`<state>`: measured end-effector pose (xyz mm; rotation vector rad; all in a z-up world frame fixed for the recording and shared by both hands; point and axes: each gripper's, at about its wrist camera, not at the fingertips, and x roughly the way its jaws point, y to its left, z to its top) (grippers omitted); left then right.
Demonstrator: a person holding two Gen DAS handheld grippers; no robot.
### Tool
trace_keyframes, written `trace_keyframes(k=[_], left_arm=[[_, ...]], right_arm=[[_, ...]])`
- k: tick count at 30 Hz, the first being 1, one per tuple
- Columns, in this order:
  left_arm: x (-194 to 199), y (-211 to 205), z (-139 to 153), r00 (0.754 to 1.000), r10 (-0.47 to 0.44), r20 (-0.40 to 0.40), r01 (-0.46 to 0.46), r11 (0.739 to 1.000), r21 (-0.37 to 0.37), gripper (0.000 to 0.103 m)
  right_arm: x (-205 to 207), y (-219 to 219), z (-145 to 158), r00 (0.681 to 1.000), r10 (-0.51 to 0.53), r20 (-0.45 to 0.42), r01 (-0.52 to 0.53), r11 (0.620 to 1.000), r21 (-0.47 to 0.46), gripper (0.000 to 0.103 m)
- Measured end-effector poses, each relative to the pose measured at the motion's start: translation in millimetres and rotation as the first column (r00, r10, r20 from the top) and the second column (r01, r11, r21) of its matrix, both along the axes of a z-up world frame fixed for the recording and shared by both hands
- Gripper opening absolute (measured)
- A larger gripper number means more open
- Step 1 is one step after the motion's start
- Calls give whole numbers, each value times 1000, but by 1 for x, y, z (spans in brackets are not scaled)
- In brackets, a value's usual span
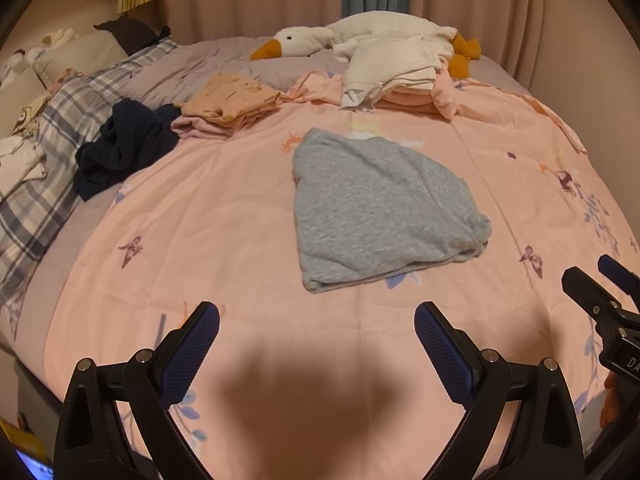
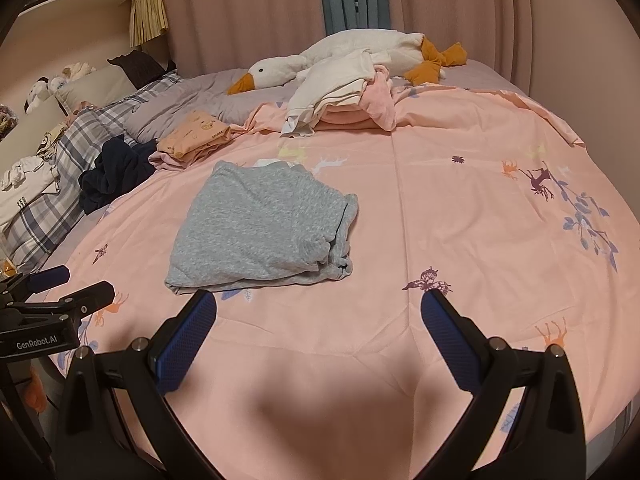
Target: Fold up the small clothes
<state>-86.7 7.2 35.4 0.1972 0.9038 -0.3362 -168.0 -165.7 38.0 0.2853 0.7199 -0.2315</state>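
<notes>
A folded grey garment (image 1: 376, 208) lies flat in the middle of the pink bedspread (image 1: 224, 216); it also shows in the right wrist view (image 2: 260, 228). My left gripper (image 1: 316, 320) is open and empty, hovering just short of the garment's near edge. My right gripper (image 2: 318, 308) is open and empty, at the garment's near right corner. The right gripper shows at the right edge of the left wrist view (image 1: 600, 284), and the left gripper shows at the left edge of the right wrist view (image 2: 68, 284).
A crumpled navy garment (image 1: 120, 148) and a folded orange piece (image 1: 232, 100) lie at the left. A pile of white and pink clothes (image 1: 396, 76) sits at the back by a plush goose (image 1: 360, 36). Plaid pillows (image 1: 48, 152) line the left side.
</notes>
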Motion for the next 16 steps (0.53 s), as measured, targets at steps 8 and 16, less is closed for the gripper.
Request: trace_keyframes(k=[8,16], left_arm=[[-1,2,2,1000,5,9,-5,1000,0,97],[-3,1,3,1000,8,19,-8,1000,0,97]], right_arm=[[0,0,0,1000,0,2,0,1000,2,103],[0,2,1,1000,-3,5,3,1000,4,103]])
